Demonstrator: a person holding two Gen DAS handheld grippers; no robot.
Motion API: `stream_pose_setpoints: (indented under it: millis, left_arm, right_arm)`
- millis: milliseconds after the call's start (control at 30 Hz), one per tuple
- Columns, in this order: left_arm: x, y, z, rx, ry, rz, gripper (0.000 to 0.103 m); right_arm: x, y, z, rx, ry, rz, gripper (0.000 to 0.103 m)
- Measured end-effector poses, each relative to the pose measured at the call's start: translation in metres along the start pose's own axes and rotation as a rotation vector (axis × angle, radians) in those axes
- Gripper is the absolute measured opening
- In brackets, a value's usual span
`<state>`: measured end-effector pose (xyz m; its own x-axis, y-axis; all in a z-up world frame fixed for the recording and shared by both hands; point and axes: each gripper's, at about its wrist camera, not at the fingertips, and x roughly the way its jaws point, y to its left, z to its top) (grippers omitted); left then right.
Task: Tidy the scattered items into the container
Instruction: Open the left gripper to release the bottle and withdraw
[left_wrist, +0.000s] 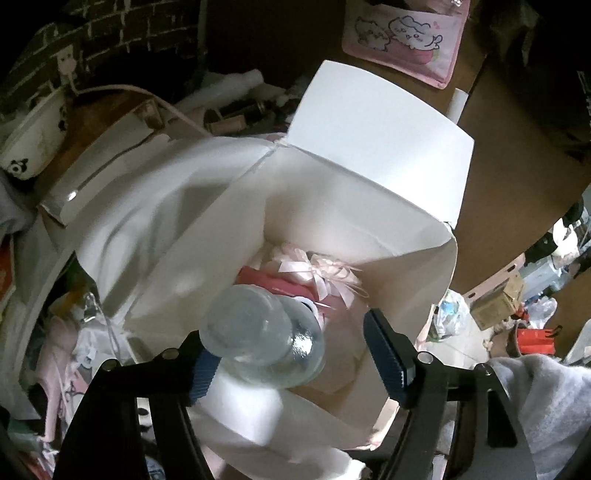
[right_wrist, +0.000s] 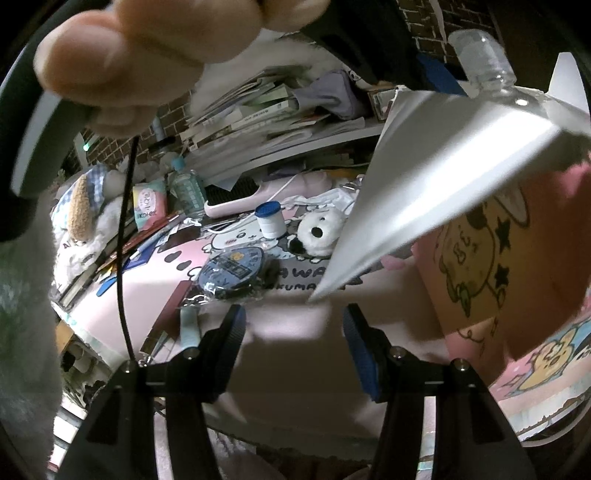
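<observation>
The left hand-held gripper (left_wrist: 295, 354), jaws apart, hovers over the open white box (left_wrist: 369, 206); the clear bottle (left_wrist: 262, 332) lies between them, touching one pad, pointing inward. The right hand-held gripper (right_wrist: 293, 343) is open, empty.

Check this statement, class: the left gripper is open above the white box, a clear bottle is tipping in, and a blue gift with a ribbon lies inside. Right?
Not quite. The gift inside the white box is pink, not blue, as the left wrist view shows. The rest holds: the left gripper is open above the box, with the clear bottle tipping in.
</observation>
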<state>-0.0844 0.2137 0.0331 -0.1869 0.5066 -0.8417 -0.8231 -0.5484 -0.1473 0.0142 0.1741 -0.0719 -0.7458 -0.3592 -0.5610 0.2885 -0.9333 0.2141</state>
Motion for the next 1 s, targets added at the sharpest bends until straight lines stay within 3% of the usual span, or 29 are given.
stream_pose_setpoints:
  millis: [100, 300, 600, 867, 933, 1000]
  left_arm:
    - [-0.003, 0.004, 0.000, -0.018, -0.013, 0.027, 0.078]
    - [-0.017, 0.016, -0.001, -0.064, -0.069, 0.024, 0.079]
    - [-0.068, 0.028, -0.011, -0.091, -0.227, 0.071, 0.079]
    - [-0.101, 0.045, -0.051, -0.157, -0.324, 0.160, 0.081]
    - [-0.105, 0.050, -0.066, -0.180, -0.345, 0.206, 0.089]
    - [-0.107, 0.056, -0.082, -0.201, -0.365, 0.241, 0.090]
  right_arm:
    - [0.000, 0.001, 0.000, -0.002, 0.000, -0.001, 0.052]
    - [0.002, 0.000, -0.001, -0.004, 0.008, -0.003, 0.053]
    - [0.004, -0.001, -0.001, -0.009, 0.013, -0.015, 0.053]
    - [0.008, 0.001, -0.001, -0.022, 0.011, -0.022, 0.053]
    - [0.008, 0.002, -0.002, -0.023, 0.011, -0.026, 0.053]
    - [0.007, 0.005, -0.001, -0.037, 0.002, -0.038, 0.053]
